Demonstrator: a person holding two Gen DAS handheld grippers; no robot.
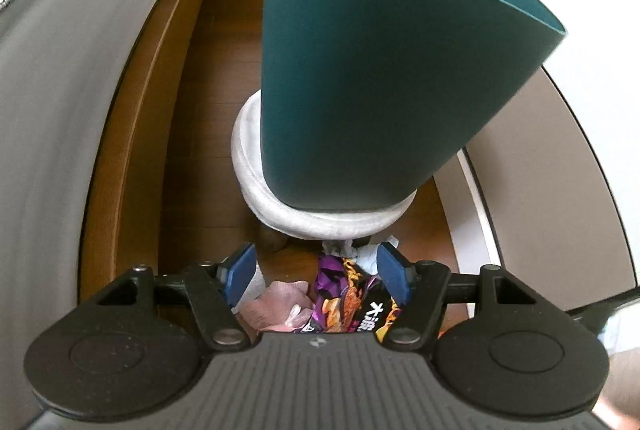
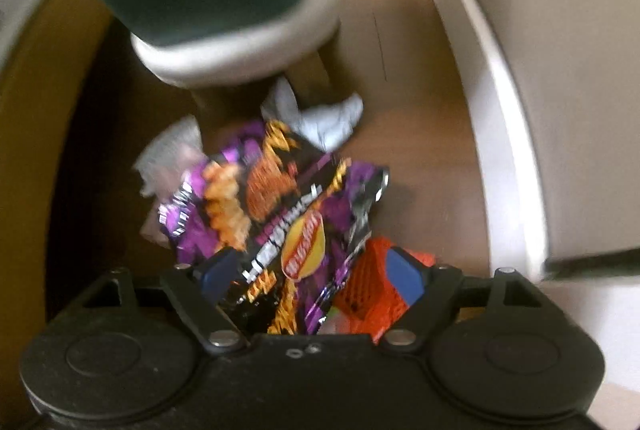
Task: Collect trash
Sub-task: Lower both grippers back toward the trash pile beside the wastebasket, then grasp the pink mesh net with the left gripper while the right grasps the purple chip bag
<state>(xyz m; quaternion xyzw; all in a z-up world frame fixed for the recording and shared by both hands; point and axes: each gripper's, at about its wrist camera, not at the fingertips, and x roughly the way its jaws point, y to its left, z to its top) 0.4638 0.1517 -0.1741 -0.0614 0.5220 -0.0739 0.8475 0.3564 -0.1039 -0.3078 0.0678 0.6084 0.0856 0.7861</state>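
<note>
Left gripper: points steeply down at the floor; its blue fingers stand apart with nothing pressed between them, the litter lying below the gap.
Right gripper: also aimed steeply down, close over the litter; the view is blurred. Its fingers are spread wide, and the pads do not appear to press on anything.
Snack wrapper: purple and orange, crumpled on the wooden floor, under the right gripper and running up towards 12 o'clock from it; in the left wrist view it shows between the fingers, nearer the 3 o'clock one.
Orange net: lies beside the wrapper, just inside the right gripper's 3 o'clock finger; contact cannot be told.
White paper scraps: at 12 o'clock of the wrapper, near the bin's base.
Pink scrap: at 9 o'clock of the wrapper in the left wrist view.
Teal bin: upright on a white round pad, at 12 o'clock of both grippers, its mouth open upward.
White furniture edge: curves along the 3 o'clock side.
</note>
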